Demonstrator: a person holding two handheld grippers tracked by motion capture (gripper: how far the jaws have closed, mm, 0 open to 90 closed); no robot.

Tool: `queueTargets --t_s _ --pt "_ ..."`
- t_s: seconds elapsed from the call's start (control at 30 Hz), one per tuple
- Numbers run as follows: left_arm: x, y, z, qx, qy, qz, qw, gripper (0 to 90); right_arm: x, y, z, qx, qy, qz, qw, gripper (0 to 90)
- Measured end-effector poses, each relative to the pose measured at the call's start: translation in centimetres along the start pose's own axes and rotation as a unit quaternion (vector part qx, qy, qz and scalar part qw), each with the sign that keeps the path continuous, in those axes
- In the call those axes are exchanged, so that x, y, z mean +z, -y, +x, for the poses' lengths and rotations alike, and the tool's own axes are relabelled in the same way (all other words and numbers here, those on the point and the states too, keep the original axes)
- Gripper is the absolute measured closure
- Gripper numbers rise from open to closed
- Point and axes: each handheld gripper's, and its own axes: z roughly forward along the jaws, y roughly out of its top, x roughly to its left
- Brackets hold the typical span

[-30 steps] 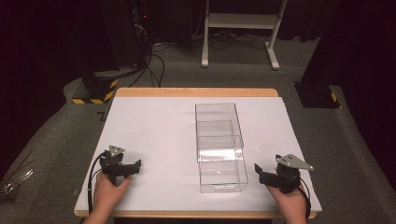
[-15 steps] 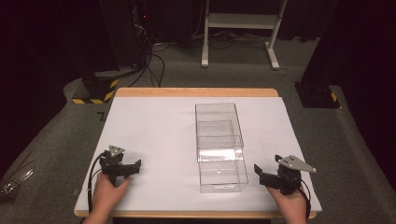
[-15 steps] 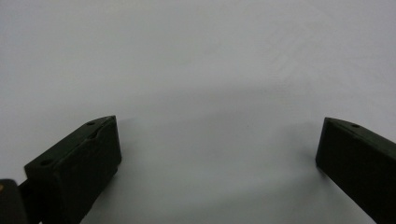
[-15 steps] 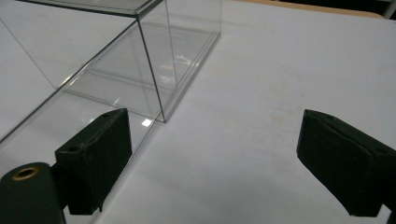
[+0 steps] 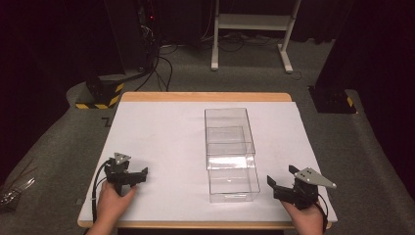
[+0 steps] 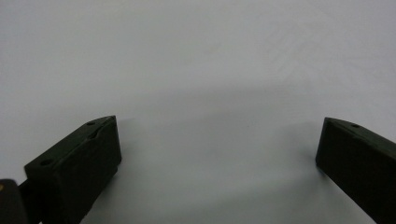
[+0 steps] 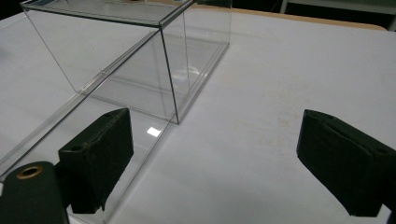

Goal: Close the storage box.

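Change: right tool (image 5: 280, 186) edged slightly nearer the clear box (image 5: 231, 154) at the surface's (image 5: 161, 132) near edge; jaws narrowed a touch, released, empty.
Left tool (image 5: 140, 175): unmoved, released.
Meaning: approach only beginning; box untouched.

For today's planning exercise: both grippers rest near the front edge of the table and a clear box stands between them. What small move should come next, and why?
Probably ease the right gripper sideways toward the clear box. Its jaws stand open with nothing between them, and the box's near wall is close beside it. The left gripper, also open, sits farther off over bare white table.
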Motion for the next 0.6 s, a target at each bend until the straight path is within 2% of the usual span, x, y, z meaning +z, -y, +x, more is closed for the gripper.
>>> queueTargets --t_s 0.2,0.6 --pt "0.0 0.0 0.0 0.000 0.000 0.000 1.0000 0.3 -0.7 0.1 0.0 0.010 -0.014 -0.006 0.9998 12.3" --pt "0.0 0.0 0.0 0.000 0.000 0.000 1.0000 0.3 -1.4 -0.3 1.6 0.008 -0.039 -0.017 0.9991 13.2"
